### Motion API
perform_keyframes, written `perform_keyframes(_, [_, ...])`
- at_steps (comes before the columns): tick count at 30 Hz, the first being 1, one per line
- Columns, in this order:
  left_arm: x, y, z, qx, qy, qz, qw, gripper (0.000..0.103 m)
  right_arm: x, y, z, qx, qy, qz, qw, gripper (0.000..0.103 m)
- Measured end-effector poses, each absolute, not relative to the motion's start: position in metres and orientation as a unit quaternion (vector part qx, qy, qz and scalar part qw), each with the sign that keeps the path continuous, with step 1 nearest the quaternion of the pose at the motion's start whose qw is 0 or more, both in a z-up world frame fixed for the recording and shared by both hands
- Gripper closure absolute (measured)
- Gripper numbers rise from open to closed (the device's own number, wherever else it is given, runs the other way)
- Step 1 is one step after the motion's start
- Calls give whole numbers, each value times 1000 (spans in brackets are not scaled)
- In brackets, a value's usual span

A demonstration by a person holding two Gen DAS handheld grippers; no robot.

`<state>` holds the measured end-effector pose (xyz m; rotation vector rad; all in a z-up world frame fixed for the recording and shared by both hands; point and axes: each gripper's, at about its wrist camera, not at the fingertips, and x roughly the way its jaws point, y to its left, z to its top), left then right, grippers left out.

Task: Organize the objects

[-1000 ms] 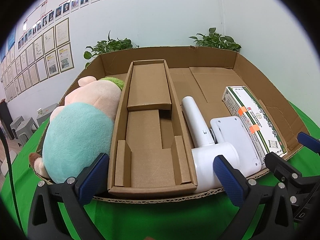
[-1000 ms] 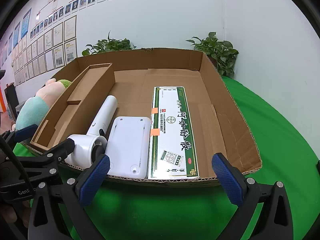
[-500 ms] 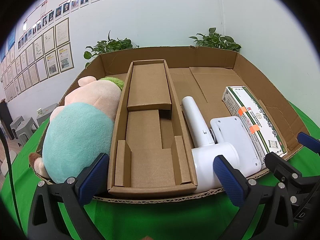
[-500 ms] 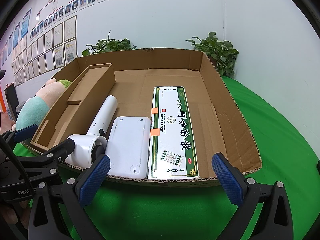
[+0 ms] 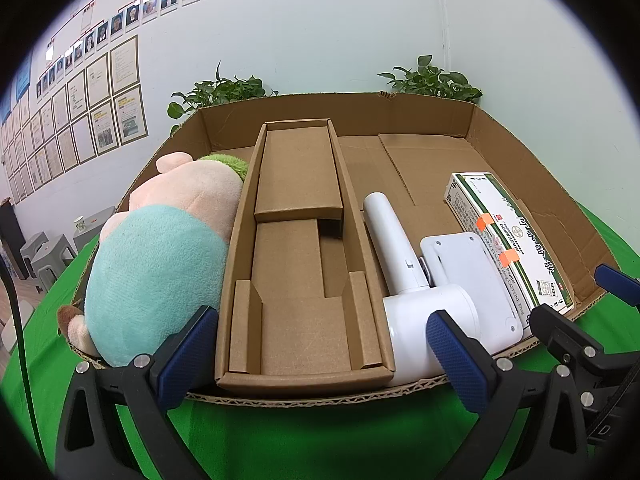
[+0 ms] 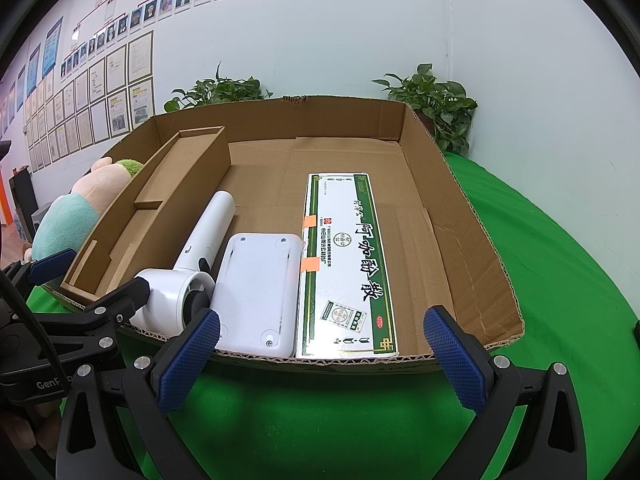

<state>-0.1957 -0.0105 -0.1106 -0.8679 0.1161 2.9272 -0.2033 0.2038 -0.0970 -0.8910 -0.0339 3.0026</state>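
A large open cardboard box point(image 5: 360, 116) lies on the green table. Inside, from left to right, are a plush toy point(image 5: 160, 264) in teal, a long cardboard insert tray point(image 5: 300, 240), a white hair dryer point(image 5: 400, 256), a flat white device point(image 5: 468, 272) and a green-and-white medicine box point(image 5: 508, 240). My left gripper point(image 5: 322, 360) is open at the box's near edge, in front of the tray, holding nothing. My right gripper point(image 6: 320, 354) is open too, in front of the flat white device point(image 6: 256, 292) and the medicine box point(image 6: 344, 260). Both grippers stay outside the box.
Green cloth point(image 6: 560, 280) covers the table around the box. Potted plants point(image 5: 436, 80) stand behind the box against the white wall. The box floor right of the medicine box point(image 6: 420, 240) is bare. Grey stools point(image 5: 44, 252) sit beyond the table's left side.
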Motion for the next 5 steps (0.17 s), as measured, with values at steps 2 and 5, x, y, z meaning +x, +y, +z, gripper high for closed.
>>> perform_keyframes(2, [-196, -10, -111, -284, 39, 957, 43, 0, -203, 204, -97, -284, -11, 959, 5, 0])
perform_keyframes(5, [-195, -10, -110, -284, 39, 957, 43, 0, -203, 204, -97, -284, -11, 959, 5, 0])
